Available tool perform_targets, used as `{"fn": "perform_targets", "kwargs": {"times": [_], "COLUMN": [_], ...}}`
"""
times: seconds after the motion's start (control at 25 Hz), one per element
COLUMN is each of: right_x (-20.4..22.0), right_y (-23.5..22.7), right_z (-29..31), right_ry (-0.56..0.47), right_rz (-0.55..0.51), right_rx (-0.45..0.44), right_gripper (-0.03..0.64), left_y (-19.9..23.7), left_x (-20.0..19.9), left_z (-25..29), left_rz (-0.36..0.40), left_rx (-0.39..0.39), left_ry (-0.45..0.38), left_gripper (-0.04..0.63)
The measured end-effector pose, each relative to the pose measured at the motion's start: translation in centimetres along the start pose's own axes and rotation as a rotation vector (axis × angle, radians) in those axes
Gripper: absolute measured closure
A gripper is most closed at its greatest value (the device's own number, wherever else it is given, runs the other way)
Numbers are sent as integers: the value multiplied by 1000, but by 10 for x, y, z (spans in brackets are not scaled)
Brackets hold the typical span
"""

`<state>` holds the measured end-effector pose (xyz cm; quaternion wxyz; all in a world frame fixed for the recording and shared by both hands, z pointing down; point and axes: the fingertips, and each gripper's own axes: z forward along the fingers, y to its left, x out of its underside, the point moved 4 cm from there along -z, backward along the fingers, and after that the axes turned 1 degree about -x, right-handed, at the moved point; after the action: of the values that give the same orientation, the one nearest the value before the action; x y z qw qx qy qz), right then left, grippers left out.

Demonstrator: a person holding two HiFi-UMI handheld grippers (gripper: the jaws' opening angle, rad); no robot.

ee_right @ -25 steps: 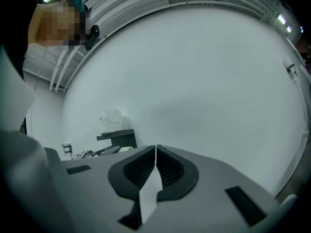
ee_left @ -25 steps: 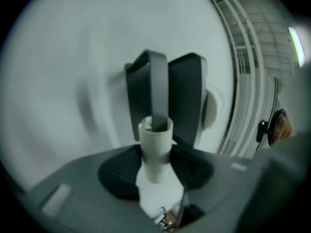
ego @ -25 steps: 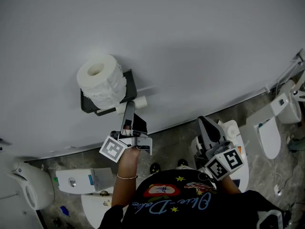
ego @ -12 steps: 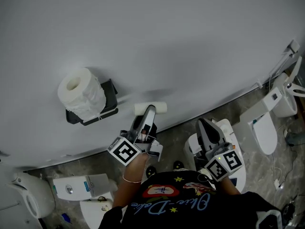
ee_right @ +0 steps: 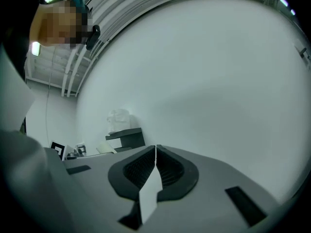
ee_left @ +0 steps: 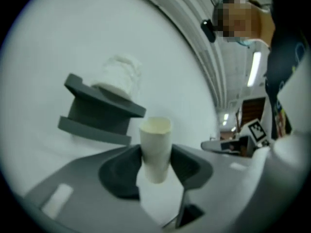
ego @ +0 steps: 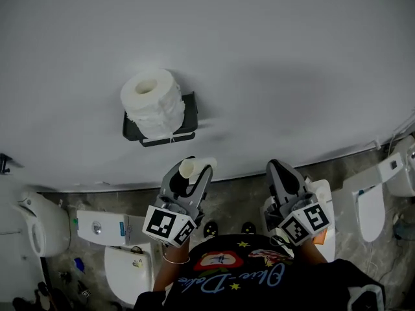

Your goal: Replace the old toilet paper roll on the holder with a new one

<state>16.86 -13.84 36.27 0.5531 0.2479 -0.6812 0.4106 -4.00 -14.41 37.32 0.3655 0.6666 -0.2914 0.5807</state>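
My left gripper (ego: 190, 173) is shut on an empty cardboard tube (ego: 189, 168), which stands upright between the pads in the left gripper view (ee_left: 155, 147). It is held away from the wall, below and to the right of the dark holder (ego: 186, 127). A full white toilet paper roll (ego: 151, 102) sits on top of that holder (ee_left: 99, 111). My right gripper (ego: 283, 179) is shut with nothing in it, its jaws pressed together (ee_right: 155, 152), off to the right of the left one.
The plain white wall (ego: 272, 63) fills most of the view. Below are a white toilet (ego: 130, 264) with a dispenser box (ego: 100, 227), another toilet (ego: 366, 196) at the right, and the person's dark printed shirt (ego: 246, 277).
The left gripper has drawn the cardboard tube off the holder and back from the wall, rolling so the tube now stands on end. The right gripper has stayed put.
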Motion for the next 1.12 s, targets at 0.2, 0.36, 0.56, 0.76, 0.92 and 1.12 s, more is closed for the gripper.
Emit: {"fn": "perform_targets", "kwargs": {"times": [0.2, 0.36, 0.56, 0.76, 0.92, 1.12], "right_x": [3, 4, 4, -16, -61, -111], "right_y": [11, 19, 24, 32, 57, 103], "right_z": [13, 20, 24, 34, 59, 97], "right_ry": [17, 22, 28, -20, -81, -50], "right_rz": [3, 3, -10, -93, -299, -636], "right_rx": [-65, -106, -140, -231, -403, -608], "right_gripper": [601, 601, 601, 601, 601, 600], "left_y": [16, 18, 18, 14, 16, 19], "left_x": [-6, -9, -9, -10, -12, -20], "left_z": [-32, -44, -49, -50, -55, -63], "left_rz": [60, 58, 48, 37, 41, 34], "left_rx": [-131, -177, -187, -170, -188, -207], "left_ry": [-10, -20, -16, -20, -27, -59], "left_gripper": [426, 425, 425, 418, 416, 416]}}
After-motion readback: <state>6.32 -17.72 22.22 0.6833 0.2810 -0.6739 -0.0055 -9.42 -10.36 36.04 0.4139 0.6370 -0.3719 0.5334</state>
